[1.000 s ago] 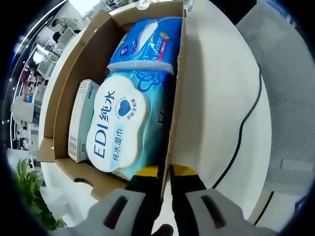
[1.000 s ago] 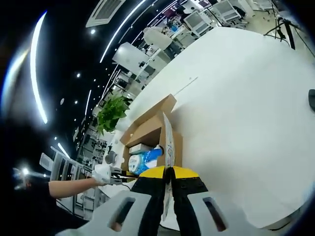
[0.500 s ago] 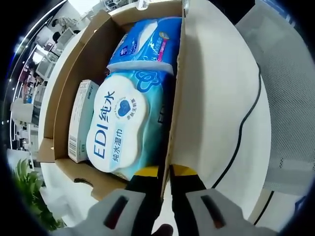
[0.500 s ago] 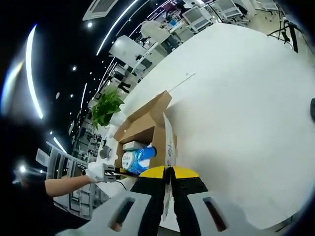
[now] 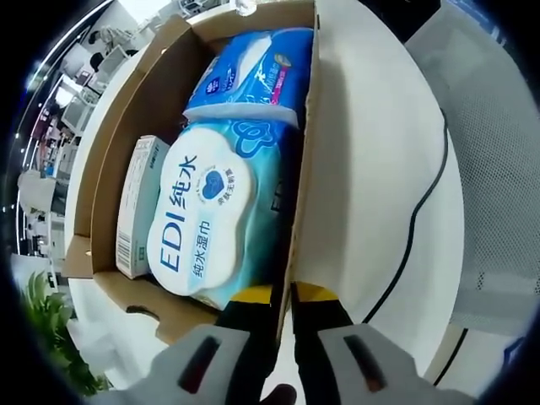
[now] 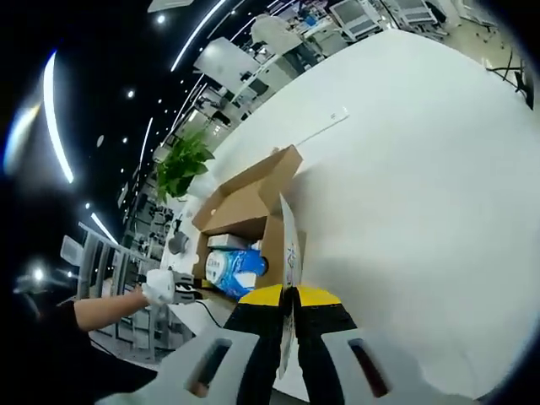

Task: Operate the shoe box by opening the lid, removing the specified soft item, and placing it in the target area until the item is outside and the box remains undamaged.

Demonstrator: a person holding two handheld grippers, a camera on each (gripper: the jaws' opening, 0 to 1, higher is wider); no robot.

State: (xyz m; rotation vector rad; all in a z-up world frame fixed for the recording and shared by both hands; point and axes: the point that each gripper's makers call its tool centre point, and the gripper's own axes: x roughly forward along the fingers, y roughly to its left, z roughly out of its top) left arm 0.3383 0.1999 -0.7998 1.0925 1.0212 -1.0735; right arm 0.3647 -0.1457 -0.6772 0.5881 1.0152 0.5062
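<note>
Left gripper view: the shoe box (image 5: 126, 152) stands open on the white tabletop (image 5: 380, 169). I read "EDI" and Chinese characters on the white lid of the wet-wipe pack (image 5: 211, 219), which lies inside with its long axis along the box's length. Beyond it is a blue soft pack (image 5: 253, 72); its print is too small to read. A narrow white carton (image 5: 139, 202) lies between the wipe pack and the far box wall, with a barcode at its near end.

My left hand-held gripper (image 5: 283, 295) is clenched on the upright edge of a cardboard flap (image 5: 302, 152) of the box. A black cable (image 5: 422, 211) runs over the tabletop on the flap's outer side.

Right gripper view: my right hand-held gripper (image 6: 287, 297) is clamped on a thin white card panel (image 6: 289, 245) with small unreadable print. This view adds a potted plant (image 6: 181, 164) behind the box and a person's gloved hand (image 6: 160, 287) at the left holding the other tool.
</note>
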